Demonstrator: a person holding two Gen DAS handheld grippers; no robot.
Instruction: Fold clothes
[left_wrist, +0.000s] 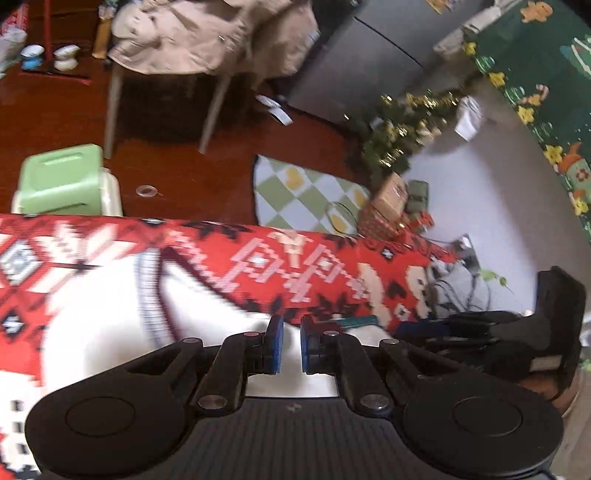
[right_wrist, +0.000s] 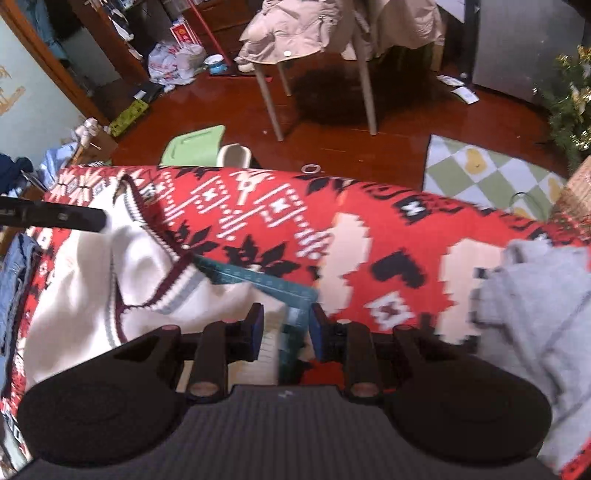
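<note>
Now the white sweater (right_wrist: 92, 280) lies on the red patterned cover (right_wrist: 369, 236), left of a grey garment (right_wrist: 535, 314). Left gripper (left_wrist: 291, 343) & right gripper (right_wrist: 286, 332) hover over it, jaws spread w/ nothing between.

sweaters: 1 white (right_wrist: 85, 280) | grey garments: 1 (right_wrist: 535, 317) | tools: 2 (left_wrist: 291, 343) (right_wrist: 286, 330)

My left gripper (left_wrist: 291, 341) hanging low, pointing forward, blue pads (left_wrist: 275, 345) standing apart with narrow gap, nothing pinched between. My right gripper (right_wrist: 286, 328) also pointing forward, fingers (right_wrist: 256, 326) spread wider than left pair, nothing clamped. Right gripper's black body showing off to right of my left claw; left gripper's dark finger reaching in from far left of my right claw.
</note>
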